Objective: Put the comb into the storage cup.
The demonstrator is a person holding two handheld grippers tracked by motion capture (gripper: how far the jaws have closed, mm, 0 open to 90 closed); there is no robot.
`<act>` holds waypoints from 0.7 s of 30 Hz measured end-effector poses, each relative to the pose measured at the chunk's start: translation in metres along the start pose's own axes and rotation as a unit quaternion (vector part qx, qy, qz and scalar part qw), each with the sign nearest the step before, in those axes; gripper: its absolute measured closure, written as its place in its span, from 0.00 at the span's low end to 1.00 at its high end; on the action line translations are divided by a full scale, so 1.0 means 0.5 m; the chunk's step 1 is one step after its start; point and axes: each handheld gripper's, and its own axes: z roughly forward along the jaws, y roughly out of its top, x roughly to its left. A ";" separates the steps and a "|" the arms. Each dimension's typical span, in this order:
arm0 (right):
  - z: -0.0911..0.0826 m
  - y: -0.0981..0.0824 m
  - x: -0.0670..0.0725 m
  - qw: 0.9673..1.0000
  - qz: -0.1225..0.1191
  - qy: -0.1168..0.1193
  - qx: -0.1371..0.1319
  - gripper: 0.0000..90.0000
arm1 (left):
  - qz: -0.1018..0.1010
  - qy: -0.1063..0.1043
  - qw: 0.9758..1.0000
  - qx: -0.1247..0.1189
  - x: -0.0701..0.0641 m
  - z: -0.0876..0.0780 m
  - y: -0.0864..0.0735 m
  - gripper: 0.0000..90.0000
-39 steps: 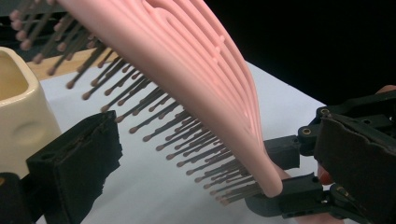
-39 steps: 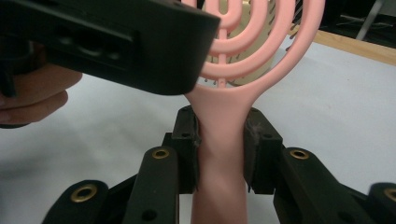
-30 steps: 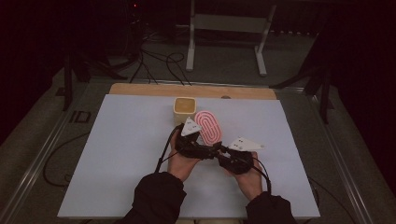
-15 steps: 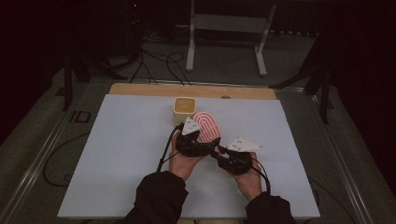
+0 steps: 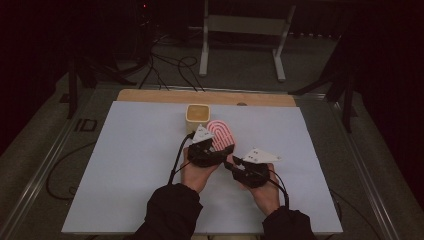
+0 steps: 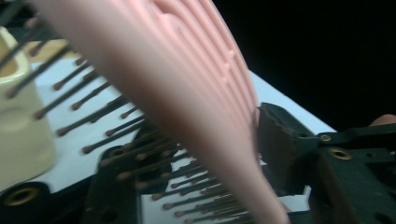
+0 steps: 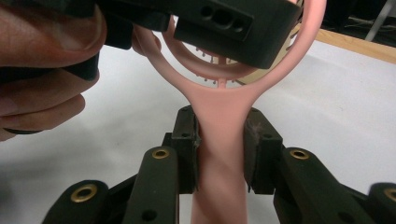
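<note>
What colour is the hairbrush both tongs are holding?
Pink, with dark bristles; the hairbrush shows best in the left gripper view.

My left gripper point(image 5: 212, 149) and right gripper point(image 5: 245, 170) sit close together over the white table point(image 5: 125, 170). A pink ribbed hairbrush point(image 5: 221, 136) rises just ahead of my left jaws. A cream cup point(image 5: 197, 113) stands beyond the brush, near it. Dark sleeves point(image 5: 172, 212) cover both forearms.

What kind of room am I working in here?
Probably a lab or recording bay, not a home: a white-topped table on a dark floor, loose cables behind it, and a metal stand.
</note>
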 end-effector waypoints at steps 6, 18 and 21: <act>0.001 -0.001 -0.001 1.000 0.004 0.003 0.000 0.77 | -0.004 -0.007 1.000 -0.001 0.000 0.003 -0.002 0.59; 0.006 -0.006 -0.001 1.000 0.003 0.003 0.007 0.77 | -0.013 -0.028 1.000 -0.001 -0.002 0.006 -0.004 0.67; 0.007 -0.007 -0.001 1.000 0.000 0.003 0.006 0.77 | -0.019 -0.036 0.999 -0.005 -0.002 0.005 -0.005 0.69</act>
